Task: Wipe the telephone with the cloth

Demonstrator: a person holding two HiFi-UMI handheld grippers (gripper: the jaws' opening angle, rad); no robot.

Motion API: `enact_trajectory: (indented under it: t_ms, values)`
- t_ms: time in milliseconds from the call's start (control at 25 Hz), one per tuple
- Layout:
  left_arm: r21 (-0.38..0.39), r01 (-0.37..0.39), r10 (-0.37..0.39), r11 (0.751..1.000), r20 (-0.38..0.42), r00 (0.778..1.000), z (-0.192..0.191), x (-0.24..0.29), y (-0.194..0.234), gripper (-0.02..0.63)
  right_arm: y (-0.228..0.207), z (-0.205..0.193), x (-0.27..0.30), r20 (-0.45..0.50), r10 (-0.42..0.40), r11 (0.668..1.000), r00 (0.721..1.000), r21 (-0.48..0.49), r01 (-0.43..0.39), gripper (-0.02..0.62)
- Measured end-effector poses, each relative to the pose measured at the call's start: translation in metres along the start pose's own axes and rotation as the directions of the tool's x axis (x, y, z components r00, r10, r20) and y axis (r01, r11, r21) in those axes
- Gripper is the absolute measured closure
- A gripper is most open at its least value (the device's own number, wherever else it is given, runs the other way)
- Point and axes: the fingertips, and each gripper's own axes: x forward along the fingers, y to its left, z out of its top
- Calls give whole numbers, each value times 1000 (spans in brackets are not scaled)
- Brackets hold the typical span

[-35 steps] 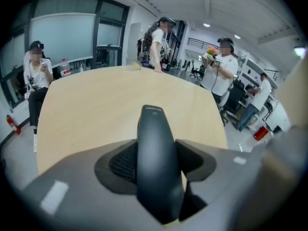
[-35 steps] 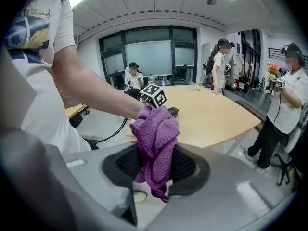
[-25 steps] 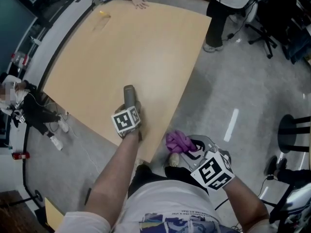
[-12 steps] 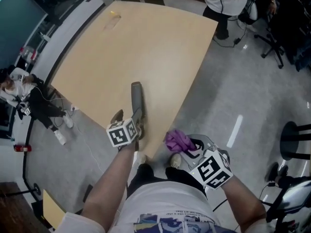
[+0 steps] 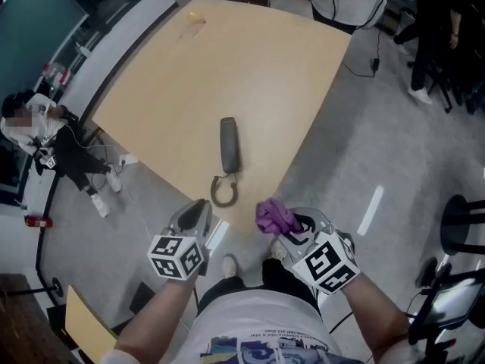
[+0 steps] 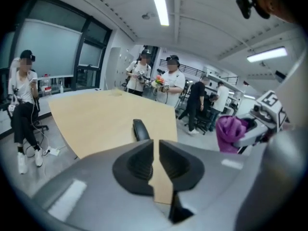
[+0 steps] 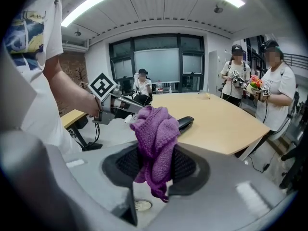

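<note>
On the tan table (image 5: 227, 67), toward its near edge: grey telephone handset (image 5: 229, 145), lying flat, coiled cord (image 5: 224, 192) curled at its near end. Short of that edge, on the left: left gripper (image 5: 195, 212), jaws closing to a narrow slit, nothing between them. On the right: right gripper (image 5: 292, 226), clamped on the purple cloth (image 5: 274, 218), clear of the telephone.

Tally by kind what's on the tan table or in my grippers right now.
Grey telephone handset with coiled cord: 1
Purple knitted cloth, clamped in the right gripper: 1
Small yellow object, far table end: 1
Total: 3
</note>
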Motion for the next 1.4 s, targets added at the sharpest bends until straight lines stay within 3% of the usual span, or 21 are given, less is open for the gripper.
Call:
enact_trajectory:
  t_ms: [40,80,320,480,880,1200,1400]
  values:
    - [18,23,-23,1000,9,1000,0,-7,-6,597,4,2,-1,1,-4,1000,1000,-1,4,456]
    - [32,52,-53,998,18,998,0,-14,-13,603,9,5,-2,3,-10,1000,1000,-5,10,456]
    - [75,261,-265,962,43,963,-7,-65,-34,603,55,33,16,-16,-19,997,1000,-76,18,456]
    - [68,354,-357,933,47,933,-22,-110,-34,603,101,51,31,-26,-11,995,1000,-104,8,456]
    - [56,441,-443,896,44,895,-64,-211,8,603,230,85,62,-27,-18,995,999,-97,15,456]
    - [67,459,-461,886,24,887,-81,-214,16,603,244,84,59,-25,-28,992,999,-126,24,456]
    - [57,462,-464,885,12,886,-118,-226,-22,603,267,50,20,4,-56,992,998,-114,56,457]
